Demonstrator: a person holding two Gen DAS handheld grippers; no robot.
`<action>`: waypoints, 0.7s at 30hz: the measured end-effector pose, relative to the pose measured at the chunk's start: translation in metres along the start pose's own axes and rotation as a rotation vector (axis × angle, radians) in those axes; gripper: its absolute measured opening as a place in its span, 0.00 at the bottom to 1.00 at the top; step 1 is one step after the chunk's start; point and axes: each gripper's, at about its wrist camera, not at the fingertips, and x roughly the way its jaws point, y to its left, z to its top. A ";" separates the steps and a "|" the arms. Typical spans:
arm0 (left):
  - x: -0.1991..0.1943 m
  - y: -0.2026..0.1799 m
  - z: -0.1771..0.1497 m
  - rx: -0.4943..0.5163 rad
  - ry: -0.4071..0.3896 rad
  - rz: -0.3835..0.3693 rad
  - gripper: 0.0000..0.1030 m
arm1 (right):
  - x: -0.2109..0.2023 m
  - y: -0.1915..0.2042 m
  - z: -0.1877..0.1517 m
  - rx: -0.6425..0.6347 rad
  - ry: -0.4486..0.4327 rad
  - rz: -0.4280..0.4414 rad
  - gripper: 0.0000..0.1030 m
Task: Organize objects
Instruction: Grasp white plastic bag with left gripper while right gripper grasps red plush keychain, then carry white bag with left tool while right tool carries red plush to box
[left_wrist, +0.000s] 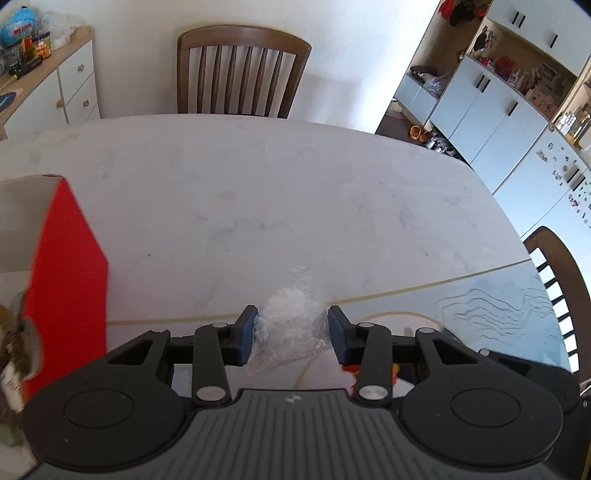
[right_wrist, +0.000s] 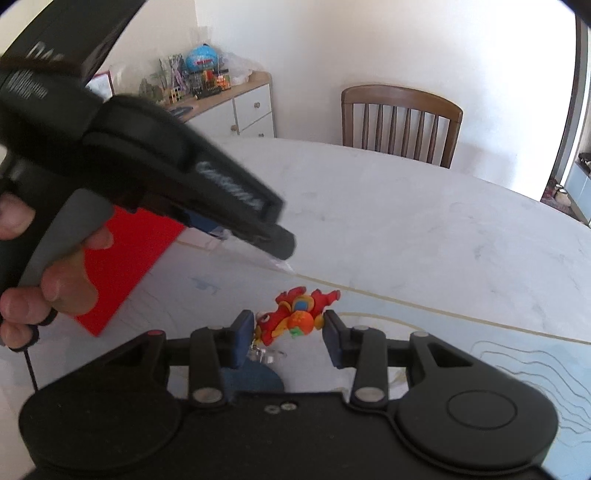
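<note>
My left gripper (left_wrist: 291, 334) is wide, with a clear plastic bag of white bits (left_wrist: 291, 328) between its blue pads; whether the pads press the bag I cannot tell. A red box (left_wrist: 64, 280) with an open top stands just left of it. My right gripper (right_wrist: 287, 339) is open around a red and orange dragon toy (right_wrist: 295, 314) on a clear stand, pads apart from it. The left gripper's body (right_wrist: 166, 166) crosses the right wrist view, held by a hand, above the red box (right_wrist: 125, 266).
The white marble table (left_wrist: 258, 192) stretches ahead, with a line-drawn mat (right_wrist: 535, 369) at its near right. Wooden chairs (left_wrist: 240, 74) stand at the far side and at the right (left_wrist: 557, 280). A white sideboard (left_wrist: 48, 85) with clutter stands left; white cupboards (left_wrist: 491, 110) right.
</note>
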 end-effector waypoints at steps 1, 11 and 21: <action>-0.006 -0.001 -0.001 0.003 -0.004 -0.006 0.39 | -0.005 0.001 0.001 0.001 -0.003 0.001 0.38; -0.067 -0.015 -0.019 0.090 -0.067 -0.009 0.39 | -0.047 -0.005 0.032 -0.006 -0.022 0.019 0.38; -0.124 0.003 -0.038 0.080 -0.121 -0.026 0.39 | -0.079 0.017 0.042 -0.009 -0.077 0.034 0.38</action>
